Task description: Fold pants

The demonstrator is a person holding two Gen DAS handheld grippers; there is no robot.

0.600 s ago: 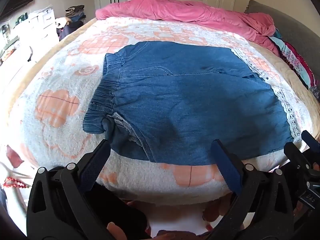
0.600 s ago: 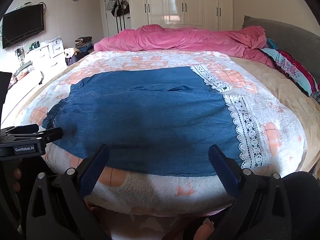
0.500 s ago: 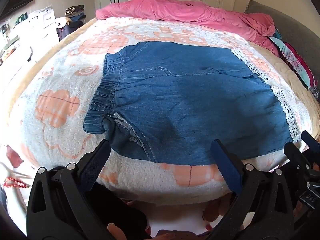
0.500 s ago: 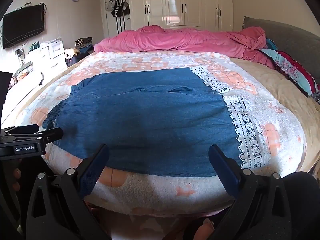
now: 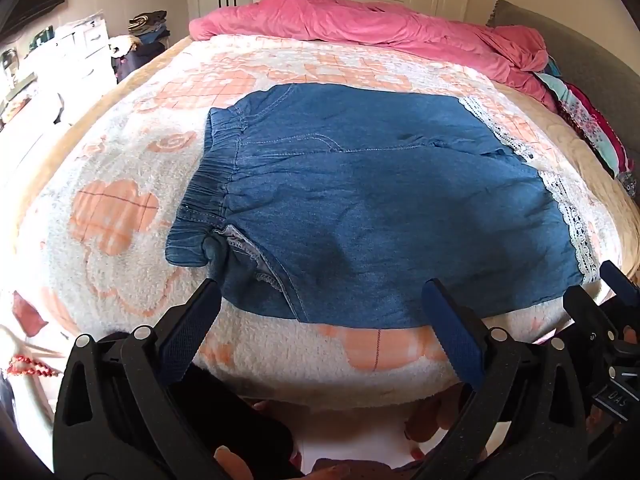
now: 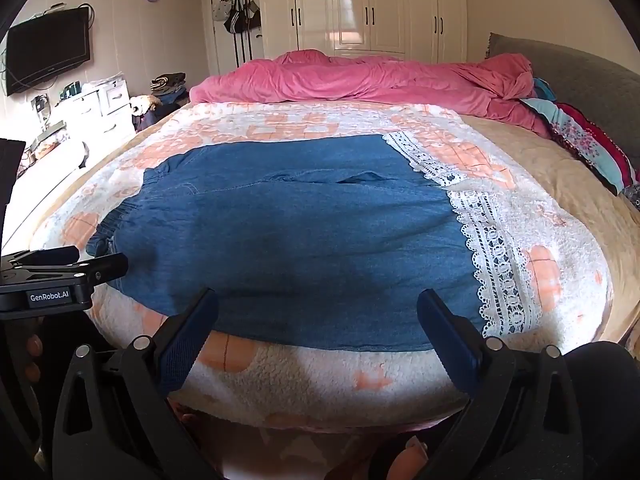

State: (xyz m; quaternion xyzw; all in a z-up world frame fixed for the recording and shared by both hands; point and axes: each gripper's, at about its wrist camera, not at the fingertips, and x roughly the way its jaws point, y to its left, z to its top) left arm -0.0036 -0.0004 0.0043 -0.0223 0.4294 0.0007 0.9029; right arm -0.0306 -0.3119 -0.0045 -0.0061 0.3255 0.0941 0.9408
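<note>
Blue denim pants with an elastic waistband at the left and white lace hems at the right lie flat across the bed. In the right wrist view the same pants spread wide, lace trim to the right. My left gripper hovers open just off the pants' near edge, close to the waistband side, nothing between its fingers. My right gripper stands open over the near edge too, empty. Each view catches the other gripper at its side edge.
The pants rest on a fluffy white and orange blanket covering the bed. A pink duvet is bunched at the far end. Patterned pillows lie at the right. White drawers, a wall television and wardrobes stand beyond.
</note>
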